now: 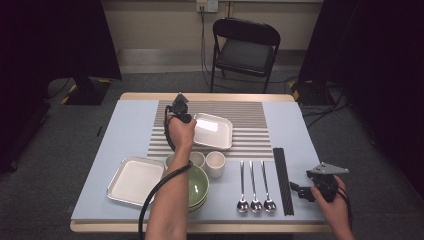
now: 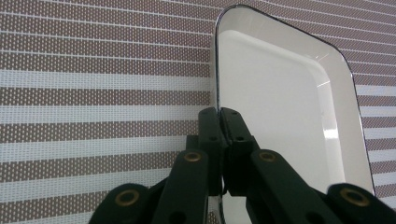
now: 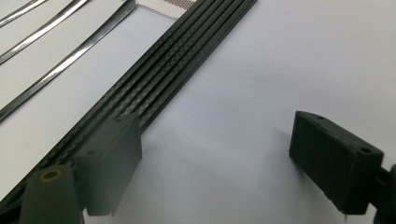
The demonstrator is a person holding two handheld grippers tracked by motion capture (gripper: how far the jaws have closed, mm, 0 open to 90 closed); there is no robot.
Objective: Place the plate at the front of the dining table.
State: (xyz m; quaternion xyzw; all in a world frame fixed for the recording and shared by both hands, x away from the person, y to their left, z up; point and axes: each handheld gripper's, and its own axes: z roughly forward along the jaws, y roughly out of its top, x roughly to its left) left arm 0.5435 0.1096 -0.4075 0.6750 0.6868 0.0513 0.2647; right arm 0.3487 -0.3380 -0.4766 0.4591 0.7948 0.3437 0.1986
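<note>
A white rectangular plate (image 1: 215, 131) sits on the striped placemat (image 1: 250, 120) at the table's far middle. My left gripper (image 1: 192, 120) is at the plate's left edge, shut on the rim. In the left gripper view the two black jaws (image 2: 219, 114) pinch the thin rim of the plate (image 2: 280, 102), with the placemat (image 2: 93, 93) behind. My right gripper (image 1: 296, 190) rests low near the table's front right, open, just right of the black chopsticks (image 1: 281, 180). In the right gripper view its jaws (image 3: 215, 140) stand wide over bare table, with the chopsticks (image 3: 159, 79) beside the left jaw.
Three spoons (image 1: 255, 187) lie side by side left of the chopsticks. A second white plate (image 1: 136, 181), stacked green bowls (image 1: 200, 186) and two small cups (image 1: 215, 164) sit at the front left. A black folding chair (image 1: 245, 50) stands beyond the table.
</note>
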